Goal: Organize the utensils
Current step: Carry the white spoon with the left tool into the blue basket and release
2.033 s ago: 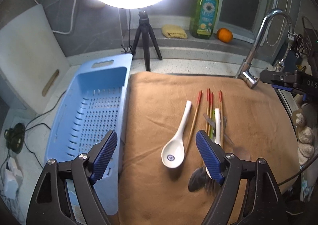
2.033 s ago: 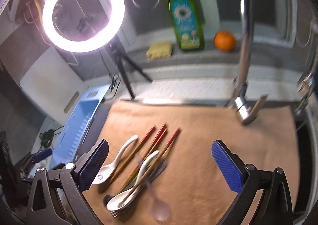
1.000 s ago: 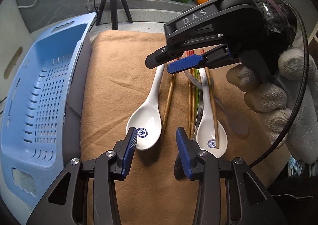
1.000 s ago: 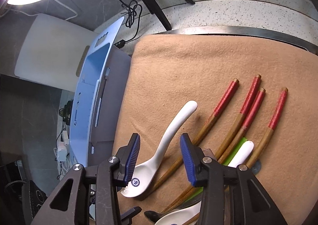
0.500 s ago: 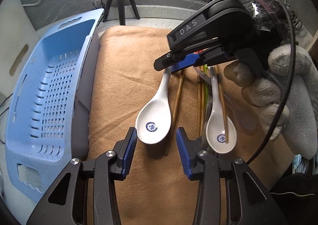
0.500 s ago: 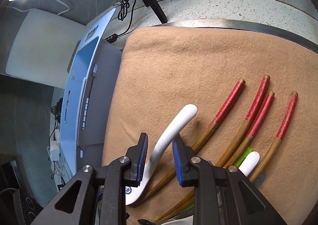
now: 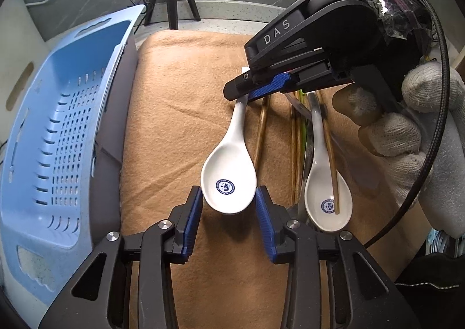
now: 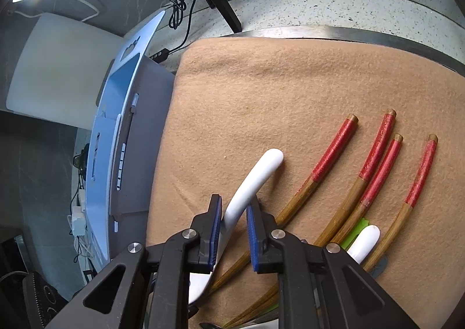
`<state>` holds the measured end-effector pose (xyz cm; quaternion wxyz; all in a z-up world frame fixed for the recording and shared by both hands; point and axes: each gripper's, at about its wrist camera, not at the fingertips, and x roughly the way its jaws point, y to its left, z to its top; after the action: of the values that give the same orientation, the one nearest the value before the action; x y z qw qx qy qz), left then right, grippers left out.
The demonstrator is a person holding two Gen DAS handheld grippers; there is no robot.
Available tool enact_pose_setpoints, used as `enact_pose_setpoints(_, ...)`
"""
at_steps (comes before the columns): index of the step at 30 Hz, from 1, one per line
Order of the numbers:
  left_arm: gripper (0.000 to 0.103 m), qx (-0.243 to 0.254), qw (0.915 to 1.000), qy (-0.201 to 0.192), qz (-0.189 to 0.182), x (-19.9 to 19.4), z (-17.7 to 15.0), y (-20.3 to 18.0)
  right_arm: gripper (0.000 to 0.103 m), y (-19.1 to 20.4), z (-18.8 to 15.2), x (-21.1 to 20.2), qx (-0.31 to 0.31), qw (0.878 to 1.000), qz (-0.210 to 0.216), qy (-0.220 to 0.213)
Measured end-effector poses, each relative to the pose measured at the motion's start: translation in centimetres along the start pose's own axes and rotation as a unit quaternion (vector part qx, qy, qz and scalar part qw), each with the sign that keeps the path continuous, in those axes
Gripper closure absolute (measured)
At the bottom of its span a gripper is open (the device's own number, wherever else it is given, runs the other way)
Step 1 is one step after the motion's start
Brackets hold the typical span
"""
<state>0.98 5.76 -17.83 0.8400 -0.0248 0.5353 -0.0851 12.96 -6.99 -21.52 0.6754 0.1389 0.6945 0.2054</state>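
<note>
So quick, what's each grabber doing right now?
Left gripper: open, its pads either side of the white spoon bowl.
Right gripper: just been closing, shut on that spoon's handle.

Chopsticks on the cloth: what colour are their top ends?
Red over brown wood on the chopsticks; clearest in the right wrist view.

Right claw (image 8: 234, 222) has just been closing — now pinching the white spoon's (image 8: 250, 180) handle.
</note>
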Motion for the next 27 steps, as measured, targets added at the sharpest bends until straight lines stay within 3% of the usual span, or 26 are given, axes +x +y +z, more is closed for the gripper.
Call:
enact_pose_setpoints(14, 0.068, -0.015, 0.9984, -0.047, -0.026, -3.0, 0.0, 0.7, 0.090, 1.4, 0.1, -2.7, 0.001, 1.000, 0.017, -0.022)
enact_pose_setpoints(21, 0.068, -0.028, 0.9953, -0.089, -0.026, -6.3, 0.6, 2.8, 0.091, 5.4, 1.2, -4.5, -0.021, 0.998, 0.035, -0.043)
enact_pose_setpoints(27, 0.068, -0.052, 0.9933, -0.103, -0.008, -7.5, 0.1, 6.6, 0.092, 10.3, 2.5, -2.9, -0.050, 0.997, 0.049, -0.039)
